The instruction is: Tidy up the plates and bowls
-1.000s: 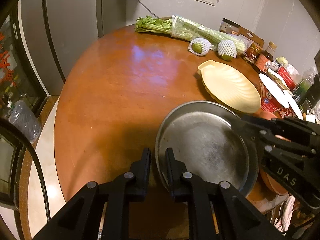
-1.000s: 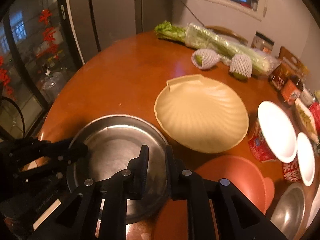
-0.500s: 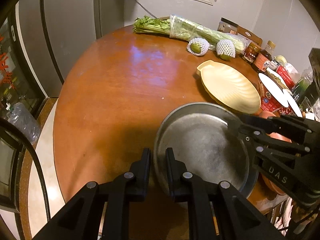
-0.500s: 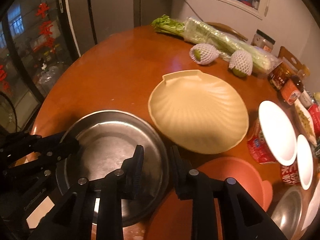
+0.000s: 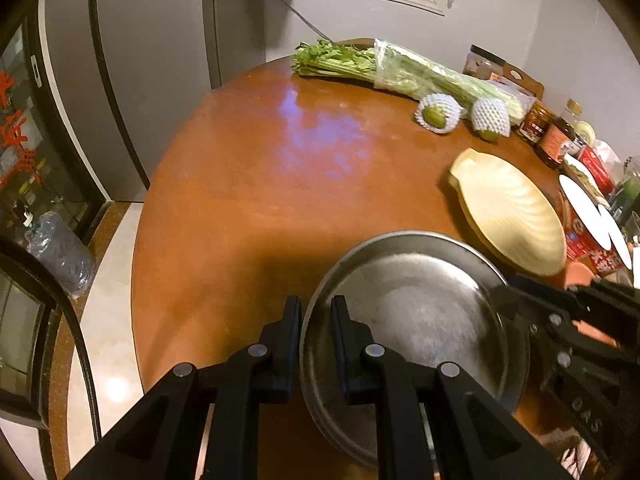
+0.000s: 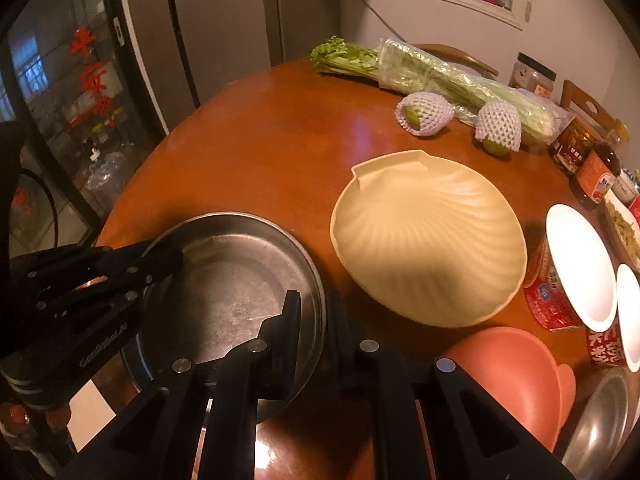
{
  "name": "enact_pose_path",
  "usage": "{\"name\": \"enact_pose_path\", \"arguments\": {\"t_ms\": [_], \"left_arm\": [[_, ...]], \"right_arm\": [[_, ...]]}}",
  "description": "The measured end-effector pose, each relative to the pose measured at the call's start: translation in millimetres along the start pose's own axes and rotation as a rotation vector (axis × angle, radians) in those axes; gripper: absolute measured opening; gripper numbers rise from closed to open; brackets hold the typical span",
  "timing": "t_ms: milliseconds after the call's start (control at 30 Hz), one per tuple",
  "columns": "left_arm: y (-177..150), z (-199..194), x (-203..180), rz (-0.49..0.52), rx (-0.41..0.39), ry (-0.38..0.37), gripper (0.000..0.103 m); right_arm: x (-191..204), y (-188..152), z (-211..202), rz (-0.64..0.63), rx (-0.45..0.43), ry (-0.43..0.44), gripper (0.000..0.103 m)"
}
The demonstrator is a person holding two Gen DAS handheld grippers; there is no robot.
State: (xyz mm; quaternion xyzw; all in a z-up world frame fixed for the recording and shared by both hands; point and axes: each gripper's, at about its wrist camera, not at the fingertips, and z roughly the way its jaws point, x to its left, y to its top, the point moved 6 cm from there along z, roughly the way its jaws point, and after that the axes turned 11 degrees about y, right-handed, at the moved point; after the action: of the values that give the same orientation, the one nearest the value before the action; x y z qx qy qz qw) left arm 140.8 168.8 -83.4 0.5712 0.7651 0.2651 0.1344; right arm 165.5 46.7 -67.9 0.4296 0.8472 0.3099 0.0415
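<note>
I have both grippers clamped on the round steel plate point(image 5: 416, 316): left gripper point(image 5: 316, 320) on its near-left rim, right gripper point(image 6: 312, 316) on the opposite rim. Ahead of the right gripper, the cream shell-shaped plate point(image 6: 428, 236) and pink bowl point(image 6: 516, 376) lie unstacked, so I judge most sorting remains.

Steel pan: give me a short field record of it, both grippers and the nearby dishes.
pan: steel pan on round wooden table, near its front edge
left gripper: jaws shut on pan's left rim
right gripper: jaws shut on pan's right rim
beside pan: cream shell plate, right of it
other dishes: pink bowl, upside down by the plate
</note>
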Motion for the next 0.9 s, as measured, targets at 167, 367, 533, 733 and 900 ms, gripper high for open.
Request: {"name": "enact_pose_path", "arguments": {"t_ms": [167,367,533,733,900], "left_arm": [[9.9,7.5,4.8,-0.005,-0.003,-0.003,0.016],[13.1,9.0,6.0,-0.019,-0.006,-0.023,0.017],[16.5,1.1,6.5,-0.021,-0.028,-0.037,0.018],[18.9,-15.7,8.9,-0.027,-0.061,-0.030,0.042],[19.9,-34.9,7.7,-0.031,-0.093,-0.028,0.042]], "right_arm": [[3.8,0.2,4.4,0.007,-0.003,0.005,0.014],[3.2,-0.3,4.5,0.014,-0.023,0.007,0.014],[3.8,0.3,4.4,0.012,-0.025,0.013,0.015],[4.4,2.4,-4.1,0.026,-0.052,0.028,0.016],[2.6,2.0,-22.3,0.029,-0.095,0.013,0.022]]}}
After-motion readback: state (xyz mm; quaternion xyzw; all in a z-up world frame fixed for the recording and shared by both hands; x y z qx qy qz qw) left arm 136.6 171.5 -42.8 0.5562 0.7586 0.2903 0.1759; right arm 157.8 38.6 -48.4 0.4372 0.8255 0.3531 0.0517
